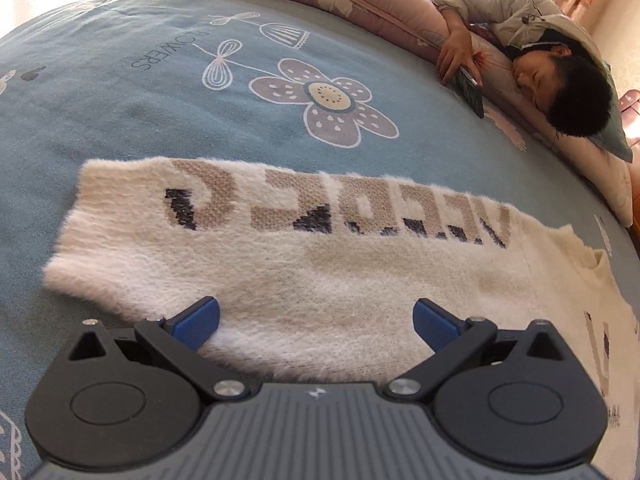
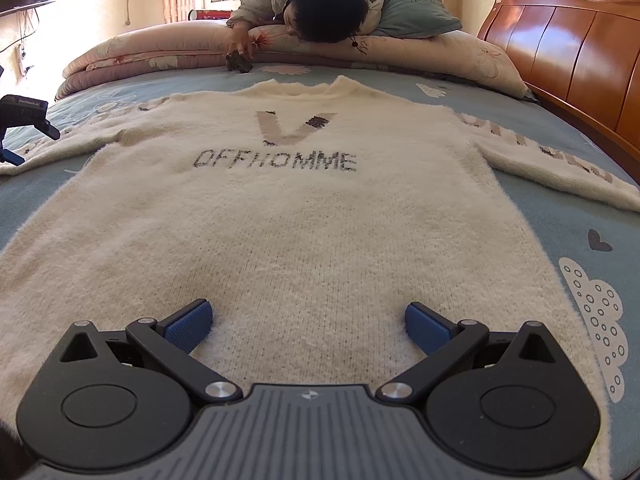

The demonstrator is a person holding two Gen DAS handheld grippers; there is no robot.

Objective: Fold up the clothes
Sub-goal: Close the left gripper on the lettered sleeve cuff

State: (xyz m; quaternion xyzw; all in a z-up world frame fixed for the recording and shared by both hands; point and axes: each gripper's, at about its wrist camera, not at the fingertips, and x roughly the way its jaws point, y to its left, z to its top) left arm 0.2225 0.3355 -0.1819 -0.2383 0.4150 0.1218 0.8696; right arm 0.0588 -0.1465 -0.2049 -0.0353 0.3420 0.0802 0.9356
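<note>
A fluffy cream sweater [image 2: 304, 216] with "V" and "OFFHOMME" lettering lies flat and face up on the blue bedsheet, both sleeves spread out to the sides. My right gripper [image 2: 308, 326] is open over the sweater's hem, its blue pads wide apart with nothing between them. In the left wrist view one lettered sleeve [image 1: 280, 240] lies across the sheet. My left gripper [image 1: 316, 324] is open just above that sleeve. The left gripper [image 2: 24, 124] also shows at the far left edge of the right wrist view, by the sleeve's end.
A person [image 2: 320, 4] lies across the rolled pink quilt [image 2: 160, 56] at the far side of the bed, one hand on a dark phone [image 2: 239, 63]. A wooden headboard [image 2: 568, 48] rises at the right. The blue flowered sheet [image 1: 160, 80] stretches beyond the sleeve.
</note>
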